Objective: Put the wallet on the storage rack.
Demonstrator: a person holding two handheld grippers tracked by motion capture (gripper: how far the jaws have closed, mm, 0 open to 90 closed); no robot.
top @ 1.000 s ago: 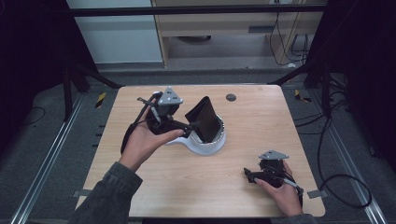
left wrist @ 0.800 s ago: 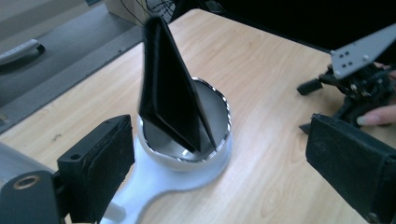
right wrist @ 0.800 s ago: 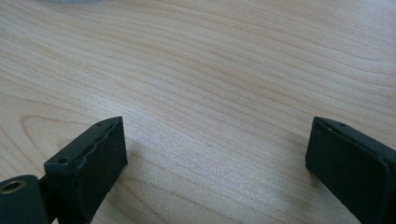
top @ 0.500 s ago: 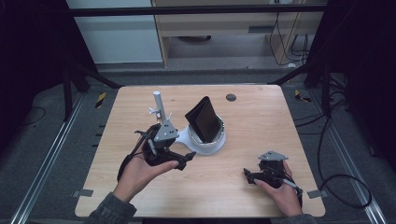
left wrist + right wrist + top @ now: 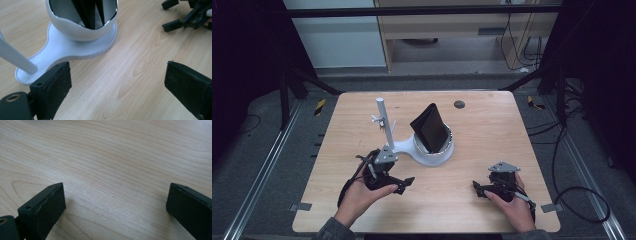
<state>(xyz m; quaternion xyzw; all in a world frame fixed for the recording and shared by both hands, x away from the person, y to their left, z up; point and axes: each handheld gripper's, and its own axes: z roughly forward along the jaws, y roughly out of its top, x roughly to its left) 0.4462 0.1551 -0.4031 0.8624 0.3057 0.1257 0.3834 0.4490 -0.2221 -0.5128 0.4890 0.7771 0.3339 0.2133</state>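
The black wallet [image 5: 430, 128] stands in the white stand's cup [image 5: 432, 156]; both grippers' [image 5: 404, 184] [image 5: 475, 187] jaws are spread apart, holding nothing, over bare wooden surface [image 5: 492, 135].

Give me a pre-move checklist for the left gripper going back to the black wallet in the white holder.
1. Left gripper jaws apart, nothing between them: ok.
2. Black wallet stands upright in the white holder's cup: ok.
3. Bare table between the left gripper and the holder: ok.
4. White post stands beside the approach path, may get in the way: not ok.
5. Right gripper rests apart from the holder, jaws open: ok.
6. Holder fixed to the table: cannot tell.
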